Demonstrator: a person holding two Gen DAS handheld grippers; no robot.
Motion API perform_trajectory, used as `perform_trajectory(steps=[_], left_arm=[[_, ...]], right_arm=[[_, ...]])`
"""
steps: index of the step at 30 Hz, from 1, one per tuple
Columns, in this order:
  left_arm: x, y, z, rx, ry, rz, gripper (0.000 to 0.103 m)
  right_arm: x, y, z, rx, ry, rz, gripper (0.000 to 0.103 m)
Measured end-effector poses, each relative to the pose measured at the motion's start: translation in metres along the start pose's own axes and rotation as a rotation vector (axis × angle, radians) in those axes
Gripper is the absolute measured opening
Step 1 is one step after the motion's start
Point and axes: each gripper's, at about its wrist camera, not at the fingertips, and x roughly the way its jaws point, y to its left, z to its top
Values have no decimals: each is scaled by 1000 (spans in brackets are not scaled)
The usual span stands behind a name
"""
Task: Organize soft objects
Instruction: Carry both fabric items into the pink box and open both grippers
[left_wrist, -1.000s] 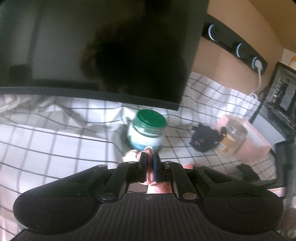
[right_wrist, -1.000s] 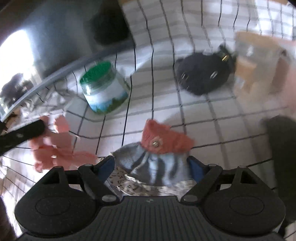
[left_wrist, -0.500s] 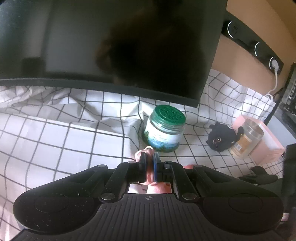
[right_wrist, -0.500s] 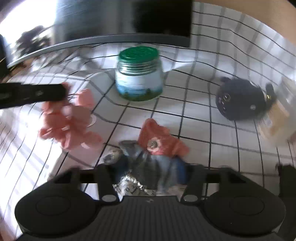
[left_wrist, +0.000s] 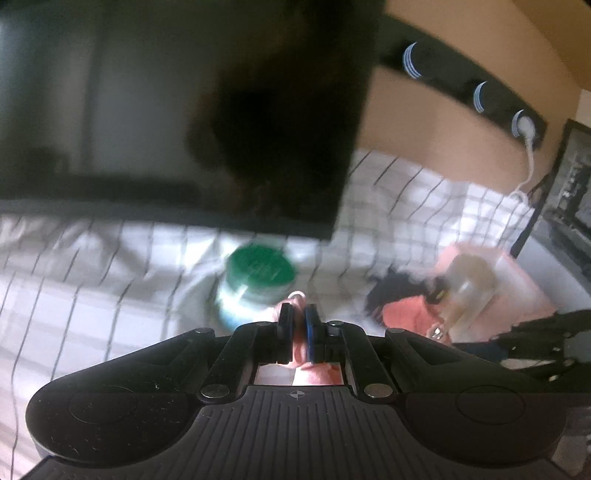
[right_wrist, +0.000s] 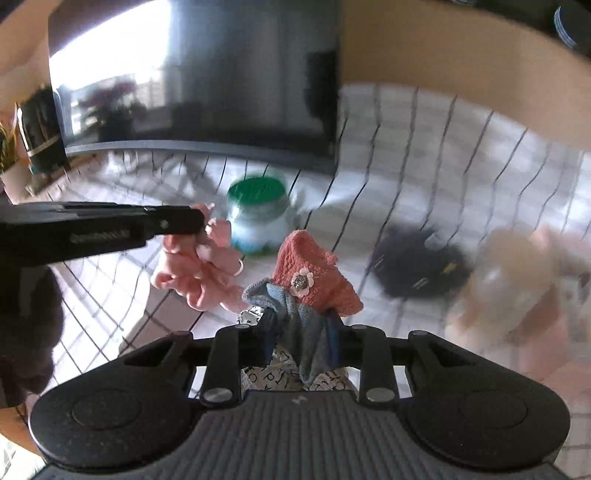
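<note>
Pink soft toy (right_wrist: 199, 273): pinched tight in the left gripper (left_wrist: 299, 325).
Blue and orange knit doll (right_wrist: 306, 288): squeezed in the right gripper (right_wrist: 301, 332).
Green-lid jar (right_wrist: 258, 214): on the checked cloth (right_wrist: 424, 147).

Dark monitor (left_wrist: 177, 110), checked tablecloth (left_wrist: 92, 280), tan wall (left_wrist: 443, 125)

Jar (right_wrist: 258, 218) before monitor (right_wrist: 207, 74); plush toy (right_wrist: 421, 267) right of jar, on tablecloth (right_wrist: 424, 155).

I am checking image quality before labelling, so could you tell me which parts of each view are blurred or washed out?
Left wrist view: the green-lidded glass jar and checked white tablecloth smear with motion; the left gripper stays sharp. Right wrist view: the black plush toy smears, window glare washes the dark monitor screen, the coral knitted doll reads crisp.
</note>
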Motion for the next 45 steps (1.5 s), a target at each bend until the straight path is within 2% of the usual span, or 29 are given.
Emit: perform_trajectory(steps=[3,9,15,20,26,31,34,35,37,39,40,41,43,45], left_arm=[[0,-26,29,52,-60,-10,9],[6,-85,103,205,-228,-8,9],[36,-132,145,230,-261,-20,9],[75,-174,153,182,-208,-101,9],[121,-244,142,186,-105,-229,9],[162,-291,127,175,16,-307,10],[191,-305,113,109,114,-374,11],[203,-310,107,95,167,-374,13],[217,-320,94,120,229,-299,14],[222,-327,80,169,229,-217,14],[221,-327,75,179,229,-199,14],[217,-323,71,171,233,-202,14],[209,-313,66,116,244,-252,14],[201,-300,64,66,245,-262,14]], right_arm=[[-30,-28,24,-31,-80,-21,27],[-76,-95,68,-25,-195,-80,27],[-115,-166,80,19,-275,-174,27],[-126,-229,72,76,-302,-267,29],[-120,-282,36,129,-255,-358,29],[-97,-300,4,140,-193,-348,29],[-81,-302,-11,124,-158,-336,29],[-78,-301,-15,123,-148,-330,29],[-68,-307,-21,129,-123,-314,29],[-56,-313,-25,136,-93,-300,37],[-49,-316,-27,141,-76,-290,48],[-43,-320,-30,150,-58,-287,61],[-34,-323,-34,159,-40,-277,72],[-28,-326,-38,169,-22,-260,72]])
